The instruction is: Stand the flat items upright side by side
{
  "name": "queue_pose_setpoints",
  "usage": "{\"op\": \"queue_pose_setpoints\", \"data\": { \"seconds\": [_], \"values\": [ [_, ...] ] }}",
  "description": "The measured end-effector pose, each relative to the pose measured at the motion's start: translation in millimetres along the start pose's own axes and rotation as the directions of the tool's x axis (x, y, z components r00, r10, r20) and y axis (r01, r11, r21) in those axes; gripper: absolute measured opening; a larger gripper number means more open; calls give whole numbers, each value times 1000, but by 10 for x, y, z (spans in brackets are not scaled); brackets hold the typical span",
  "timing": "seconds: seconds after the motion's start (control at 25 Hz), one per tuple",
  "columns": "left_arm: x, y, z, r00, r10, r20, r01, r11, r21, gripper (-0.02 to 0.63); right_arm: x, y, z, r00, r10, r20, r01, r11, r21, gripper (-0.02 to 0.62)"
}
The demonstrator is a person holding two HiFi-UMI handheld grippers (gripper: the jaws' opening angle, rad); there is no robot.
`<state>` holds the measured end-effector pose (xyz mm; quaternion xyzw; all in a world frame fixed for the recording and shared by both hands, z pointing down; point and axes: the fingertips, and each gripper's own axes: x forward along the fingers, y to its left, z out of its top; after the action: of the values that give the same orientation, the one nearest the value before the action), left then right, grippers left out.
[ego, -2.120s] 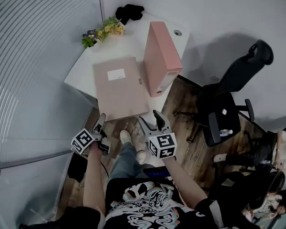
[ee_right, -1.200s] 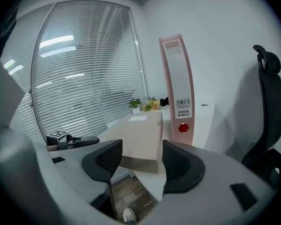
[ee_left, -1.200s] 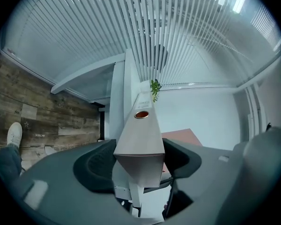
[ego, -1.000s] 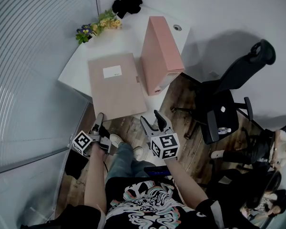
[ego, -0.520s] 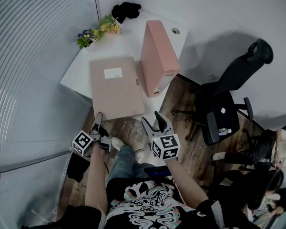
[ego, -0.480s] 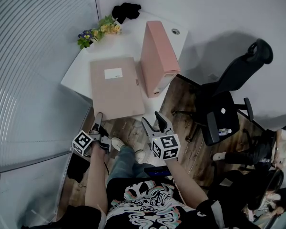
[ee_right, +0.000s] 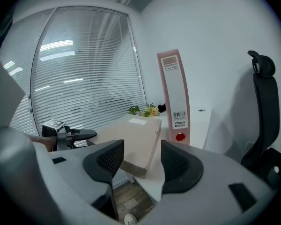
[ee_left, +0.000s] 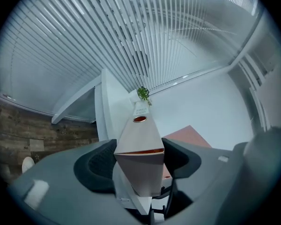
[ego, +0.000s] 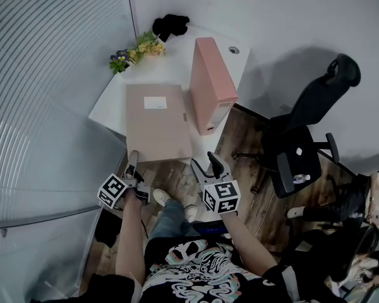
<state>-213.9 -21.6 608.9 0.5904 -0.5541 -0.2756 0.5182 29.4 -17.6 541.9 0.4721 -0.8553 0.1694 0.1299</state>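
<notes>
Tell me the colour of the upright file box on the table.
Pink file box, clearest in the right gripper view.

Two file boxes: flat beige box, upright pink box (at its three o'clock); one flower bunch; one chair.

Your head camera looks steeply down from above onto the bench ahead. Your left hand-held gripper camera, rolled sideways, looks close along the beige box file. Your right hand-held gripper camera looks in low from the bench's near edge. All share that file and the pink binder.
</notes>
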Motion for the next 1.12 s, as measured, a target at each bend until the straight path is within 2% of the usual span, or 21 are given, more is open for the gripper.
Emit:
{"op": "queue_pose_setpoints", "data": {
  "seconds": [0.36, 0.68, 0.96, 1.12],
  "values": [
    [-60, -197, 117, 999, 36, -4, -36, 993, 116, 296, -21, 83, 81, 1000, 8, 21, -8, 1000, 1, 227],
    [-51, -433, 202, 998, 63, 0, -61, 969, 241, 296, -17, 159, 163, 999, 20, 39, -20, 1000, 9, 227],
    [-83, -582, 224, 997, 83, -5, -77, 942, 325, 295, 146, 463, 79, 996, 88, -4, -88, 995, -36, 229],
    [-110, -644, 247, 996, 92, -3, -84, 928, 364, 295, 280, 653, -13, 989, 138, -60, -141, 989, -51, 232]
  ]
}}
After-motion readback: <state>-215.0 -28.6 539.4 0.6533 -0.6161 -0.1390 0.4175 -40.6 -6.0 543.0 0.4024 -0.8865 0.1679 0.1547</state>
